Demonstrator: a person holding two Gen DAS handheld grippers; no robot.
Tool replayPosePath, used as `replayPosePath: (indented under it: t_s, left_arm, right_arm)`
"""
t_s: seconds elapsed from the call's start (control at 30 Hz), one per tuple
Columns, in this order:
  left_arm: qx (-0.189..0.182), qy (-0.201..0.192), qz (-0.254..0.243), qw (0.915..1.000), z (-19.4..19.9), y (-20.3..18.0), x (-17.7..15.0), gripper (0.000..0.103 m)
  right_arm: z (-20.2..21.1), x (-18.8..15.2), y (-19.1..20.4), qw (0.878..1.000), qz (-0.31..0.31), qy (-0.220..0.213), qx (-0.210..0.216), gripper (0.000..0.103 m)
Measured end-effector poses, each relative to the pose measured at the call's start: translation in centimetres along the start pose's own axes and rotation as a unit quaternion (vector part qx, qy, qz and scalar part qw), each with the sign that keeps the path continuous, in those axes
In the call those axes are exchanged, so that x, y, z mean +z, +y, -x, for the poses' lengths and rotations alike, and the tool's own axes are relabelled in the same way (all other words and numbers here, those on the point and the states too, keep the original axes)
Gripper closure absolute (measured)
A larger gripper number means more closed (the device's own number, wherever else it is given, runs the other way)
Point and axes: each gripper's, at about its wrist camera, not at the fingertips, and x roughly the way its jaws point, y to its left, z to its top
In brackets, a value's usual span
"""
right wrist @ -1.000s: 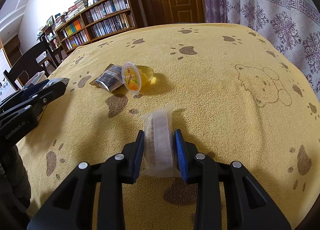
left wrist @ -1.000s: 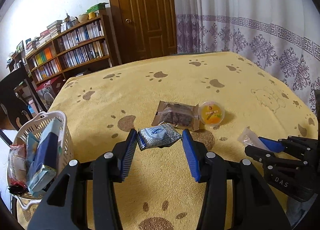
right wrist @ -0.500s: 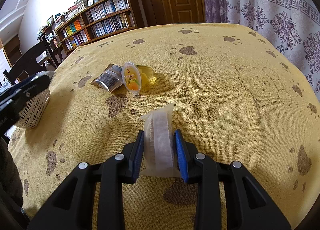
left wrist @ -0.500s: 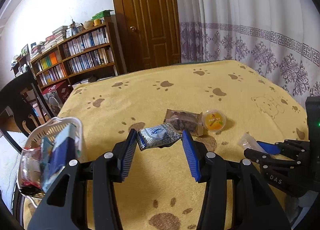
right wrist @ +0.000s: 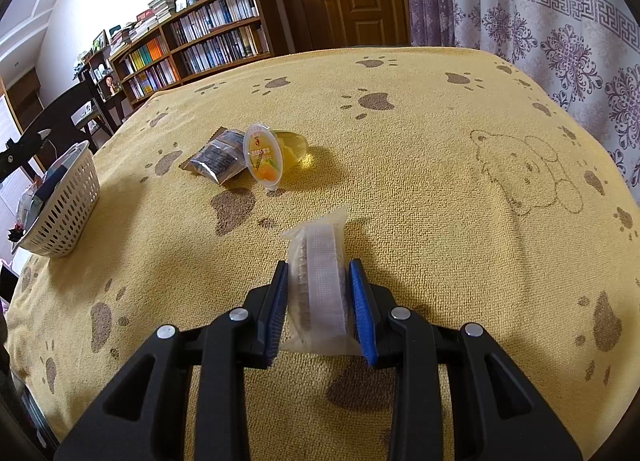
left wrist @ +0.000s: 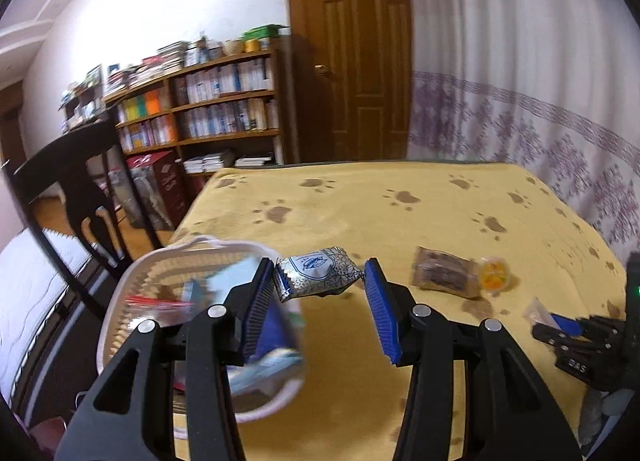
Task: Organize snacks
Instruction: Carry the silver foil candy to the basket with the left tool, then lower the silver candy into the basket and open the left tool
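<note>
My left gripper (left wrist: pixel 320 273) is shut on a silver and blue snack packet (left wrist: pixel 318 272), held in the air beside the rim of a white plastic basket (left wrist: pixel 168 261) with several snacks inside. My right gripper (right wrist: pixel 318 267) is shut on a clear wafer packet (right wrist: pixel 320 277) low over the yellow cloth. A brown snack packet (right wrist: pixel 218 157) and an orange jelly cup (right wrist: pixel 266 155) lie together mid-table; they also show as the brown packet (left wrist: pixel 444 271) and jelly cup (left wrist: pixel 494 278) in the left wrist view. The basket (right wrist: pixel 68 205) stands at the table's left edge.
A yellow paw-print cloth (right wrist: pixel 440 133) covers the table. A dark chair (left wrist: pixel 68 181) stands by the left edge, a bookshelf (left wrist: pixel 208 109) and a brown door (left wrist: pixel 360 61) behind it. A patterned curtain (right wrist: pixel 540 21) hangs to the right.
My left gripper has lifted the silver packet off the cloth and swung left toward the basket. The right gripper and its wafer packet have stayed put.
</note>
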Motion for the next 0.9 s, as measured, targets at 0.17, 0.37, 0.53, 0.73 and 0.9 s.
replayPosePath:
  t_s: [0.17,0.37,0.53,0.73,0.9]
  left_arm:
    - [0.019,-0.004,0.038,0.9991,0.1,4.1,0.8,0.055]
    - [0.03,0.009,0.081,0.9962,-0.9,8.1,0.9,0.055]
    - [0.034,0.028,0.11,0.9929,-2.4,10.3,0.5,0.053]
    - [0.036,0.037,0.147,0.9878,-2.9,12.0,0.2,0.026]
    - [0.039,0.031,0.163,0.9854,-2.4,12.9,0.3,0.024]
  right_arm:
    - [0.0,0.0,0.0,1.0,0.0,0.0,0.0,0.071]
    - [0.0,0.0,0.0,1.0,0.0,0.0,0.0,0.071]
    - [0.0,0.0,0.0,1.0,0.0,0.0,0.0,0.071]
    - [0.0,0.0,0.0,1.0,0.0,0.0,0.0,0.071]
    - [0.0,0.0,0.1,1.0,0.0,0.0,0.0,0.071]
